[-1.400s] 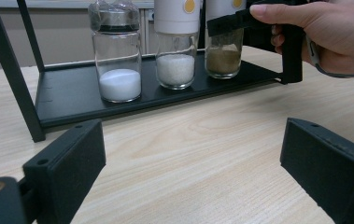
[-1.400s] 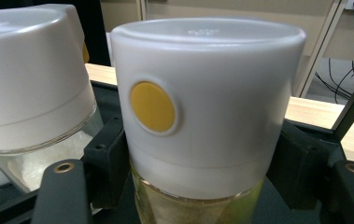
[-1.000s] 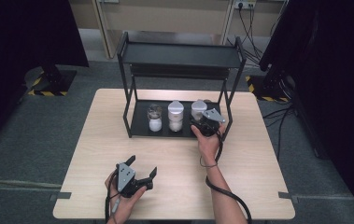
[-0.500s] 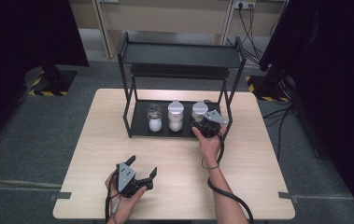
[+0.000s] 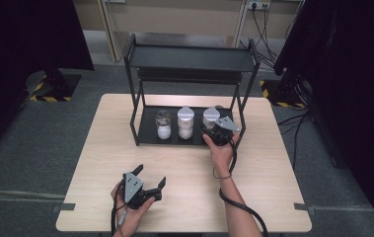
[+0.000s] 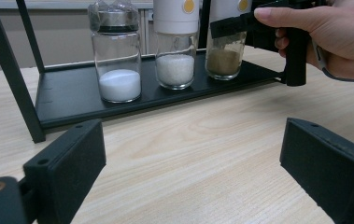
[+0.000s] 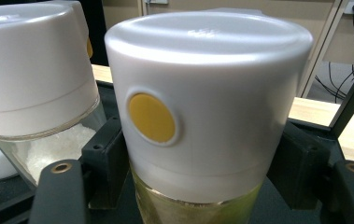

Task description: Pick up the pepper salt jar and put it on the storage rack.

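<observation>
Three jars stand in a row on the bottom shelf of a black rack point(image 5: 189, 54). The right jar point(image 5: 210, 117) point(image 7: 207, 107) has a white cap with a yellow dot and brown powder point(image 6: 224, 56) inside. My right gripper point(image 5: 215, 129) point(image 7: 202, 186) is shut on it below the cap, one pad on each side, and the jar's base rests on the shelf. The middle jar point(image 5: 185, 122) point(image 6: 175, 65) holds white grains. The left jar point(image 5: 163, 124) point(image 6: 117, 70) holds white powder. My left gripper point(image 5: 151, 174) point(image 6: 198, 163) is open near the table's front edge, pointing at the rack.
The wooden table point(image 5: 283, 163) has bare surface between the rack and the front edge. The rack's upper shelf point(image 5: 189, 74) overhangs the jars, and its posts point(image 6: 6, 70) flank them. Cables point(image 5: 234, 202) trail from both grippers.
</observation>
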The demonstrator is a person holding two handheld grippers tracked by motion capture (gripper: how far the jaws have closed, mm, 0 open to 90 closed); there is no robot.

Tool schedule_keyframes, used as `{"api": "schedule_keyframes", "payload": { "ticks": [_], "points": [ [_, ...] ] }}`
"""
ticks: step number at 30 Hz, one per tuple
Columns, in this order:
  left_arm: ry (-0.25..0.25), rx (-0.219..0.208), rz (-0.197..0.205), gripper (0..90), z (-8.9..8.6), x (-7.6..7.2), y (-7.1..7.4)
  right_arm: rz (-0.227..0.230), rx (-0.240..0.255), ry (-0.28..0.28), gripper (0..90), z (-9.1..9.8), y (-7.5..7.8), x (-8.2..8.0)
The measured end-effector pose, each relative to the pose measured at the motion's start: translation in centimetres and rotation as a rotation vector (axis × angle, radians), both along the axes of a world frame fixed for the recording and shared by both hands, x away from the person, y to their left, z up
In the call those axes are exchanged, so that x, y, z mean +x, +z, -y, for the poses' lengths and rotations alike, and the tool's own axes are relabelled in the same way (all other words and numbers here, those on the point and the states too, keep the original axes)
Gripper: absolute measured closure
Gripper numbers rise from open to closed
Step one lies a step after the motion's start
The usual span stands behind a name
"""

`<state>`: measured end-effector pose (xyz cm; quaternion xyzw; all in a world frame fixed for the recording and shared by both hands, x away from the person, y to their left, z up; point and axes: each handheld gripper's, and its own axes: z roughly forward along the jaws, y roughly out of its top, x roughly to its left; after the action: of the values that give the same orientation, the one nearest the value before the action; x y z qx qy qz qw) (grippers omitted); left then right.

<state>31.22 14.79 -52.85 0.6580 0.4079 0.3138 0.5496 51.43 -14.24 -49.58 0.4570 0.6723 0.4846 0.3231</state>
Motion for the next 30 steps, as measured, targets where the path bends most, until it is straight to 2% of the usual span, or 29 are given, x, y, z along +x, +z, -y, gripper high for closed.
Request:
{"api": "schedule_keyframes", "payload": {
  "ticks": [30],
  "points": [
    [0.0,0.002,0.001,6.2,0.02,0.0,0.0,0.006,0.013,0.004,24.9,-0.02,0.42,-0.28]
  ]
}}
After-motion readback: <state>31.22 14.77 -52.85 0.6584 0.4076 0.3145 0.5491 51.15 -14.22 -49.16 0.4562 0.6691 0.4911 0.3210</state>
